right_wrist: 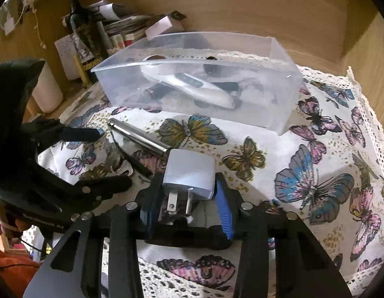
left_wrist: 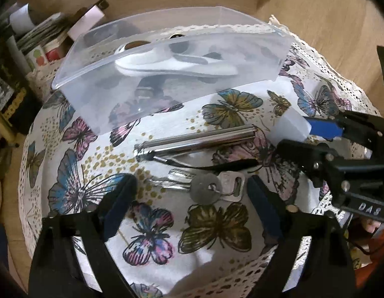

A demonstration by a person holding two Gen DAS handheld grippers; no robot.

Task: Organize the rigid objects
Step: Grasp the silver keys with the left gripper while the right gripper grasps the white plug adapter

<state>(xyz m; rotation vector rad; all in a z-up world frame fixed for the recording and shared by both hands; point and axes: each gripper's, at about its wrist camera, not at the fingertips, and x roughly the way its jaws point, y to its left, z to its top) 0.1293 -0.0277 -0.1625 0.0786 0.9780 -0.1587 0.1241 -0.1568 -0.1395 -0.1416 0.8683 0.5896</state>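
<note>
Chrome gleams on the metal cylinder [left_wrist: 195, 140] lying across the butterfly-print tabletop [left_wrist: 67, 193] in the left wrist view, just near of the clear plastic box [left_wrist: 167, 74] that holds a white device [left_wrist: 177, 65]. The left tool [left_wrist: 192, 198] hangs spread over a key [left_wrist: 226, 186] with a grey round tag [left_wrist: 206, 191].

From the right wrist view, the right tool [right_wrist: 189, 191] is pinching a white plug adapter [right_wrist: 190, 175], prongs pointing near, just right of the cylinder and near of the box.
</note>
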